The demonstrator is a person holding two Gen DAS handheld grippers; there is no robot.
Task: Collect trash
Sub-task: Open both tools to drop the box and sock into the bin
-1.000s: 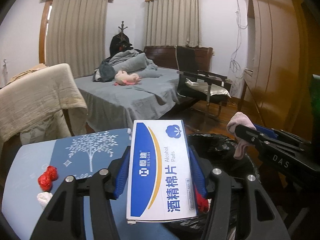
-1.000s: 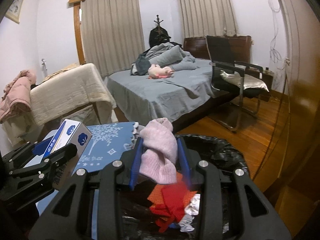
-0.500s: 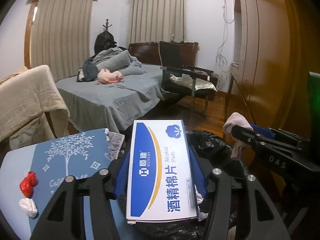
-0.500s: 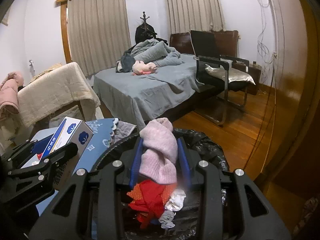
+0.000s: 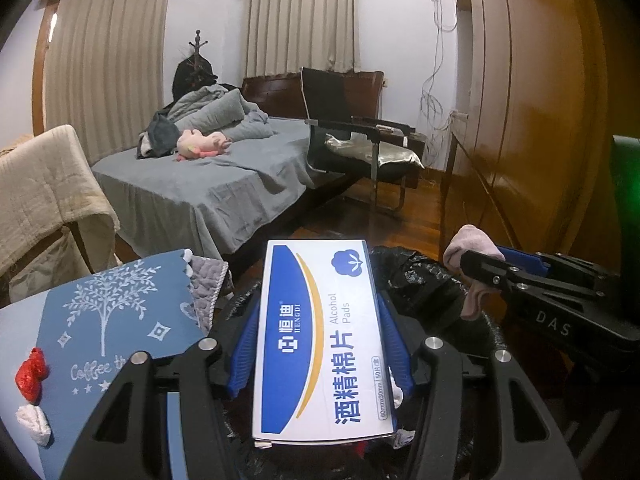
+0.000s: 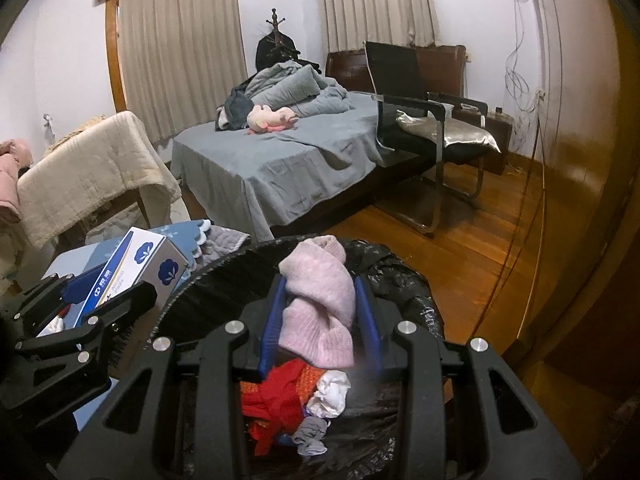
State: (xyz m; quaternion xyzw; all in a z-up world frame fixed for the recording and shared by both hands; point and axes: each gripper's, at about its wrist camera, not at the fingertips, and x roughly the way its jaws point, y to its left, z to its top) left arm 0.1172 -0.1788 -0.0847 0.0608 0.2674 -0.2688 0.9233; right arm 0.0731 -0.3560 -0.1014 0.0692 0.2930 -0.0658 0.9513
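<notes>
Above the black-lined bin [image 6: 400, 280], left gripper [image 5: 318, 344] clamping alcohol pad box [image 5: 320, 340], right gripper [image 6: 320, 316] pinching pink sock [image 6: 316, 304]

Two grippers, the left gripper [image 5: 320, 344] and the right gripper [image 6: 320, 320]; one alcohol pads box [image 5: 320, 336]; one pink knitted cloth [image 6: 318, 308]; one black-lined trash bin [image 6: 404, 288]; one red wrapper [image 5: 29, 372] and one white crumpled scrap [image 5: 34, 430] on one blue mat [image 5: 108, 320]; one bed [image 6: 288, 160]; one chair [image 6: 424, 132]; two curtains [image 6: 180, 48].
</notes>
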